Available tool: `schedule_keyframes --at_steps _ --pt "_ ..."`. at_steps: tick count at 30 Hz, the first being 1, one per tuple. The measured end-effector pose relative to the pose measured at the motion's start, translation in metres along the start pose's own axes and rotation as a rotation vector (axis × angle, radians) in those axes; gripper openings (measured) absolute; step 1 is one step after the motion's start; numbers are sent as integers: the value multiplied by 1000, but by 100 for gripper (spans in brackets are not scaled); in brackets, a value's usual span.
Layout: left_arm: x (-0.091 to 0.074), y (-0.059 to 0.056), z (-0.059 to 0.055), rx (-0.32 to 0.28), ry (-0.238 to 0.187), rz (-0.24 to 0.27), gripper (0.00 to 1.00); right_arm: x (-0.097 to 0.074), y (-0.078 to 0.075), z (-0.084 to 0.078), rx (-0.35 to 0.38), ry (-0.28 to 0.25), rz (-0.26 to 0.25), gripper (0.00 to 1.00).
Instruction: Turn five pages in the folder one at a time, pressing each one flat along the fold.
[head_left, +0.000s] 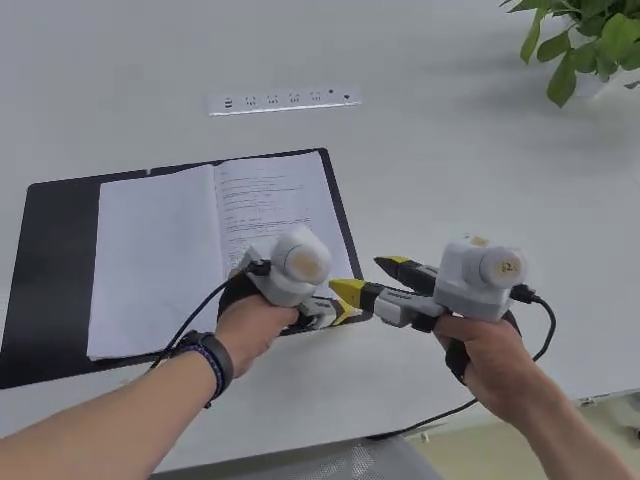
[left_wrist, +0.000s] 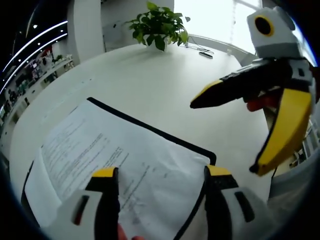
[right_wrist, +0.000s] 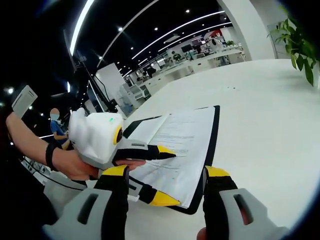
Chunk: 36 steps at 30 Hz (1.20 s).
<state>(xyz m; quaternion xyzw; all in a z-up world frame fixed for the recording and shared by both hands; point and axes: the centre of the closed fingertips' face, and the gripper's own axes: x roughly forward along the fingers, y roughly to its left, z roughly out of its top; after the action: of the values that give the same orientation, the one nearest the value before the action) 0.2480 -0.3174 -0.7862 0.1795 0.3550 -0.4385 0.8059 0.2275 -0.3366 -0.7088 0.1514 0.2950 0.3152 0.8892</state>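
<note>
The folder (head_left: 60, 250) lies open on the tabletop (head_left: 450, 150), left of centre, its printed right page (head_left: 270, 210) flat inside the black border. The left hand-held gripper (left_wrist: 160, 175) is at the folder's 5 o'clock corner, jaws spread across the page's near edge. The right hand-held gripper (right_wrist: 167, 172), also spread, hangs just off the folder's 3 o'clock edge, pointing at that corner. Bare tabletop runs to a power strip (head_left: 283, 99) at 12 o'clock and a plant (head_left: 585, 40) at 1 o'clock.
</note>
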Motion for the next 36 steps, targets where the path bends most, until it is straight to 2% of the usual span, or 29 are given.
schedule_keyframes --at_steps 6,11,15,23,36 --pt "-2 3 0 5 -19 -15 67 1 -2 -5 -11 22 7 59" --pt "-2 4 1 2 -21 -22 65 7 -8 0 5 11 9 57" --pt "-3 5 1 -2 -29 -28 64 17 -8 2 6 17 28 56" --pt "-3 5 1 -4 -32 -30 64 40 -9 -7 26 53 74 56" --pt "-4 6 2 -11 -38 -33 61 47 -9 -13 87 61 102 54"
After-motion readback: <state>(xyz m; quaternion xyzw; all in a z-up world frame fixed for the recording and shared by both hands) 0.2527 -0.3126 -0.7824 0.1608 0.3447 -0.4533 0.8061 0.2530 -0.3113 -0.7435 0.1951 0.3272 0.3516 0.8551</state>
